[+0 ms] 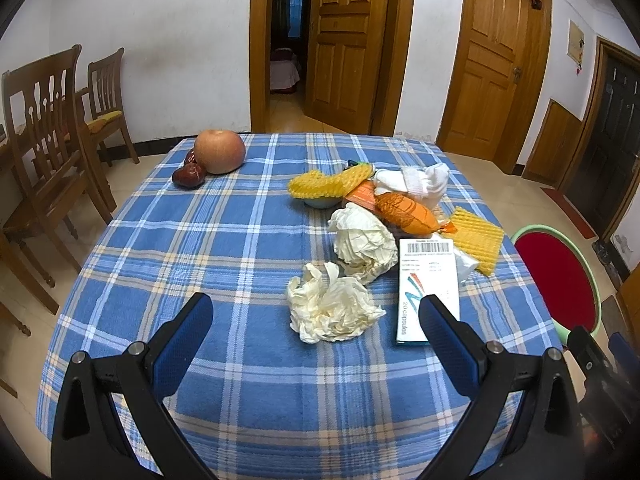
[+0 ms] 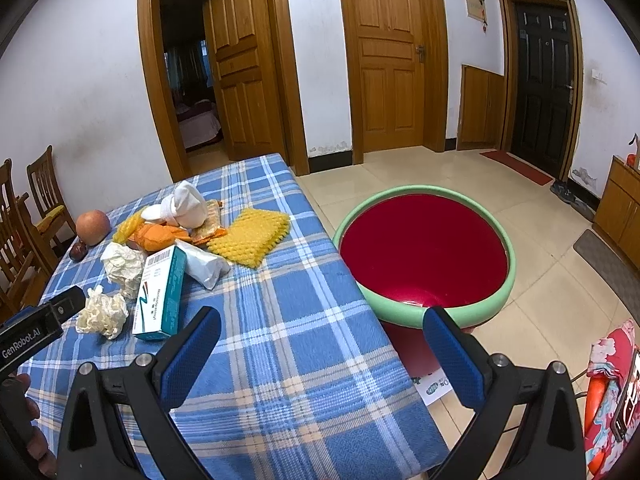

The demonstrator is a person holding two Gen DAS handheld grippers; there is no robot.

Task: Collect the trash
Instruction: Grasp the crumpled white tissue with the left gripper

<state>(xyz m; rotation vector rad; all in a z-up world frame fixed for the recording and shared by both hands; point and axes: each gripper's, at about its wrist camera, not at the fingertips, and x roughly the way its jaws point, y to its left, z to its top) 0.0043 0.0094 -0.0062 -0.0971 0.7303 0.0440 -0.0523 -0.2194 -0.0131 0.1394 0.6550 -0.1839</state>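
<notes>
Left wrist view gives me the left gripper [image 1: 316, 320] spread wide with nothing between its blue fingers, hovering above the near edge of the surface [image 1: 224, 248], which wears a blue plaid cloth. The trash sits toward the right edge: two crumpled tissues [image 1: 334, 310], a medicine box [image 1: 429, 290] just beside them, yellow foam netting [image 1: 478, 246], orange wrappers [image 1: 408, 210] and a white sock [image 1: 424, 180] heaped behind. An apple [image 1: 219, 151] and dark red dates [image 1: 188, 176] rest near the far left corner, well apart from the pile.

From the right wrist, I see the right gripper [image 2: 322, 340] also gaping and empty, at the surface's right edge. A red basin [image 2: 424, 256] with a green rim stands beside that edge. Wooden doors [image 2: 390, 52] line the white wall, and chairs [image 1: 44, 120] stand at the left.
</notes>
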